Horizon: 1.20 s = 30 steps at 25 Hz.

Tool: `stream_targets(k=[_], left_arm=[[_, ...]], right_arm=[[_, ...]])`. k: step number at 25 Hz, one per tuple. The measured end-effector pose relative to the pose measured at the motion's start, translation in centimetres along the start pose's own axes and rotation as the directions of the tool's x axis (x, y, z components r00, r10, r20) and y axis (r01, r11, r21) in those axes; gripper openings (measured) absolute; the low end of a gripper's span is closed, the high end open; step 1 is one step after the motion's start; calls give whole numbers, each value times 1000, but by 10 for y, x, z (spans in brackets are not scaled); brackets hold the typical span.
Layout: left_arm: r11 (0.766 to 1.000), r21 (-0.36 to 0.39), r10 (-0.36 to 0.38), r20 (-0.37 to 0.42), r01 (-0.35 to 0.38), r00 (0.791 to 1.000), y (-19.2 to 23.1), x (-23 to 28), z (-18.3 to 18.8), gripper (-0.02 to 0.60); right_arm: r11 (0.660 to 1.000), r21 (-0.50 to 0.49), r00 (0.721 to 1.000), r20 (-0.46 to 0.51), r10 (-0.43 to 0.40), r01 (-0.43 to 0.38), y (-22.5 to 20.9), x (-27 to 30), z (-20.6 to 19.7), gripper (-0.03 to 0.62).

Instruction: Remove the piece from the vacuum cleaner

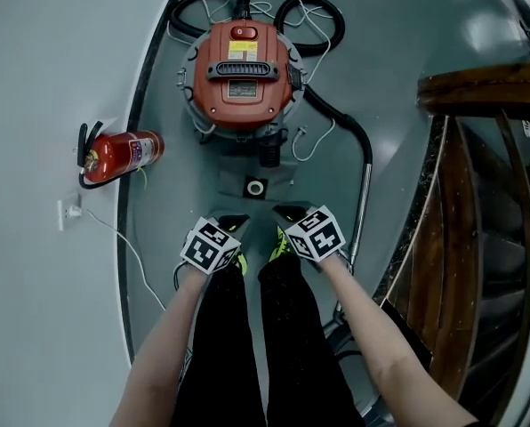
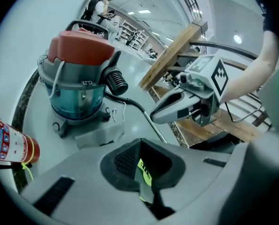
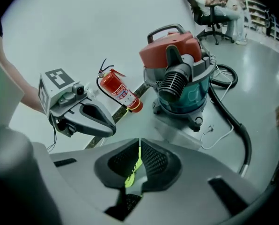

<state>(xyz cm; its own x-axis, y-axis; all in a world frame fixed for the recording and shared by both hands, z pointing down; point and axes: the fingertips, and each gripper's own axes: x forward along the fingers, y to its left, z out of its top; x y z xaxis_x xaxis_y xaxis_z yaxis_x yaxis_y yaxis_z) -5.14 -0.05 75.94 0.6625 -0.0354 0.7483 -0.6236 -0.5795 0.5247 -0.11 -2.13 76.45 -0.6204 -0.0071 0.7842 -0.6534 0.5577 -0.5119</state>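
Note:
The vacuum cleaner [image 1: 243,74] has a red lid and a teal drum [image 2: 78,95] and stands on the grey floor ahead of me. A flat grey piece [image 1: 256,185] with a round socket lies on the floor just in front of its black ribbed inlet [image 3: 173,83]. My left gripper [image 1: 229,225] and right gripper [image 1: 292,213] hang side by side over the person's shoes, short of the grey piece [image 2: 99,132] and touching nothing. Both are shut with nothing between the pads. In each gripper view the other gripper shows alongside.
A black hose [image 1: 345,123] runs from the vacuum to a metal wand [image 1: 365,194] on the right. A red fire extinguisher [image 1: 123,154] lies by the curved dark floor edge on the left. A wooden stair rail [image 1: 478,87] stands at right. White cables lie around the vacuum.

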Motion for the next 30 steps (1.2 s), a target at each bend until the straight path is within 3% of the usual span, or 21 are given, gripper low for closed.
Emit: stream_targets(k=[16, 23, 30], left_arm=[[999, -41, -32, 29, 34, 999, -62, -80, 27, 9], [997, 39, -65, -9, 65, 998, -89, -127, 36, 9], [999, -4, -37, 57, 37, 998, -94, -163, 66, 9]], right_arm=[[995, 94, 999, 1, 34, -34, 63, -95, 20, 26], [988, 147, 999, -16, 51, -48, 98, -129, 21, 26], [987, 151, 998, -26, 63, -59, 125, -155, 26, 26]])
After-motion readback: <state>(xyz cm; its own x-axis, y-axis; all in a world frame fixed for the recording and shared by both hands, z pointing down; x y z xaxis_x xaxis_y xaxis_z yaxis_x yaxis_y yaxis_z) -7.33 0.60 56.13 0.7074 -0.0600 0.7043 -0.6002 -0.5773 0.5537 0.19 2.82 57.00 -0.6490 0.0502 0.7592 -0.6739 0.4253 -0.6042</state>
